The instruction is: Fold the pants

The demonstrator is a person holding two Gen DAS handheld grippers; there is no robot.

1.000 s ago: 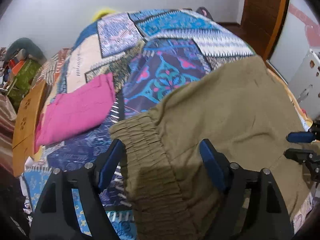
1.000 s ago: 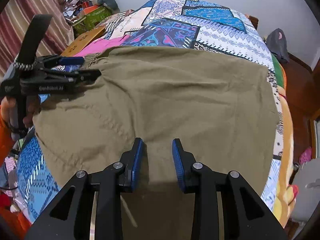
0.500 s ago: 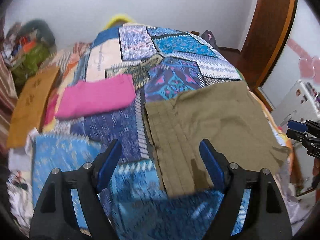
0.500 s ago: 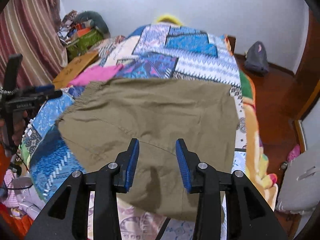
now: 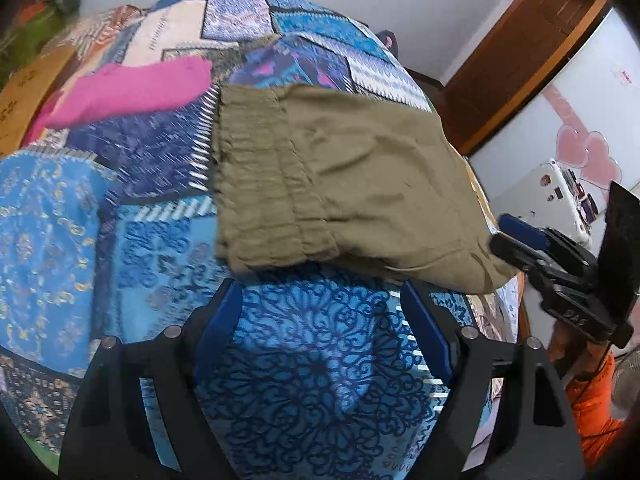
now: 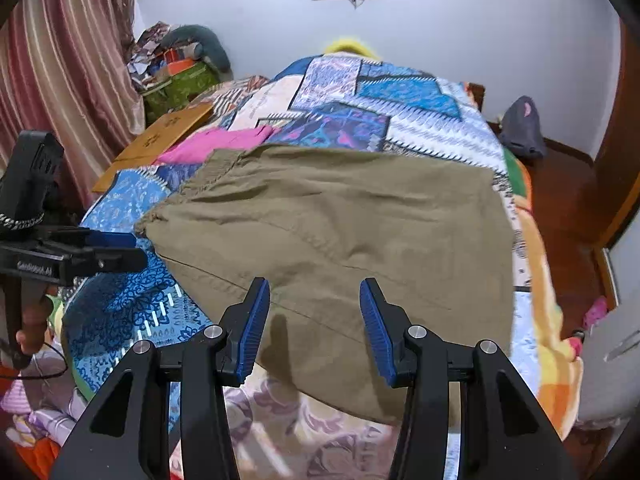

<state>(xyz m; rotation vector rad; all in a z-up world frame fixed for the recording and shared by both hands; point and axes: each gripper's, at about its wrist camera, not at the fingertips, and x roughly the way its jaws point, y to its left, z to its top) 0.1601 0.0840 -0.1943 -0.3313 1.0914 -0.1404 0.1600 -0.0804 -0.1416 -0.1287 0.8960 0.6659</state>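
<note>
Olive pants [image 6: 332, 240] folded, lying flat on the patchwork bed [image 6: 400, 92], elastic waistband toward the pink garment [image 6: 224, 142]. Left claw [image 5: 324, 330] wide open, empty, angled down over bare quilt; a second ago it straddled the waistband. Right claw [image 6: 314, 330] opening, fabric below, pads not pressing; it has backed off.

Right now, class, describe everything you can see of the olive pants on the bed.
The olive pants look like thin woven cotton, lightly creased, folded into a roughly rectangular stack. A wide gathered elastic waistband forms one end, and stitched seams cross the fabric. They lie flat on the patchwork bedspread, one corner overhanging the bed's edge. Neither the open left gripper nor the opening right gripper touches them. A folded pink garment lies beyond the waistband, apart in the left view.
</note>
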